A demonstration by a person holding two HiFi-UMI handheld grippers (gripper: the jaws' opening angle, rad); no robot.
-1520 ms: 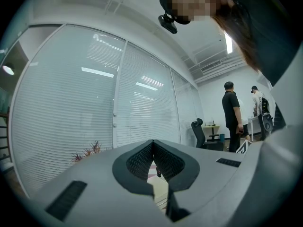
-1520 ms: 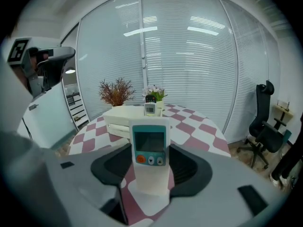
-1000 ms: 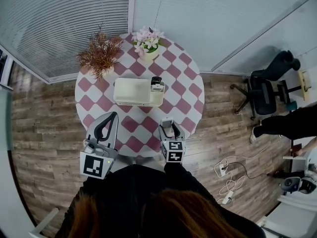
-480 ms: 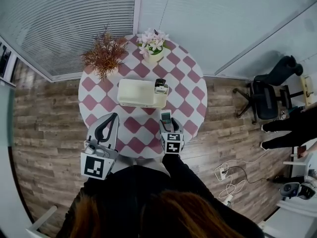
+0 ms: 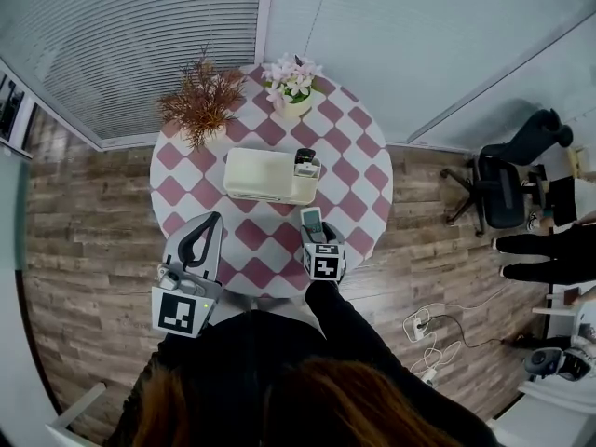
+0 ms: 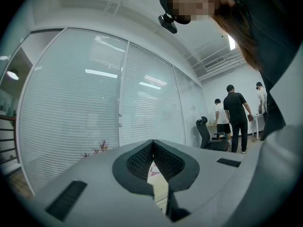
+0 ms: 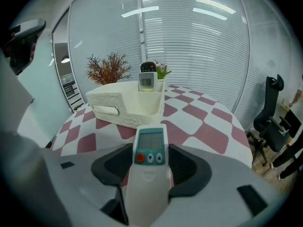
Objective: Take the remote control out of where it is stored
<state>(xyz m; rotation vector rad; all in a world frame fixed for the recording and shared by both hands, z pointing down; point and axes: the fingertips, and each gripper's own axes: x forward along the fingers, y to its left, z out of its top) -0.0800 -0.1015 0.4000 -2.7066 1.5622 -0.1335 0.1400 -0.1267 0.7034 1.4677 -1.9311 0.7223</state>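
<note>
1. The remote control [image 7: 149, 148] is already out of the cream storage box [image 7: 127, 109]. It sits on the near side of the box, clear of it, above the pink-and-white checked surface [image 7: 208, 126], with its screen end towards the box.
2. The right gripper [image 7: 149, 157] has its jaws clamped on the remote control, one pad on each long edge, just below the buttons.
3. The left gripper [image 6: 153, 148] has its jaws together on nothing and hangs to the near left of the box, well apart from it.
4. The remote control looks like a light, stiff plastic shell with smooth sides, so it could slide in a loose grip. Holding it across the narrow width near mid-body should keep it balanced and leave the screen and buttons free.
5. A second white handset [image 7: 147, 81] stands upright in the box's end compartment, untouched.
</note>
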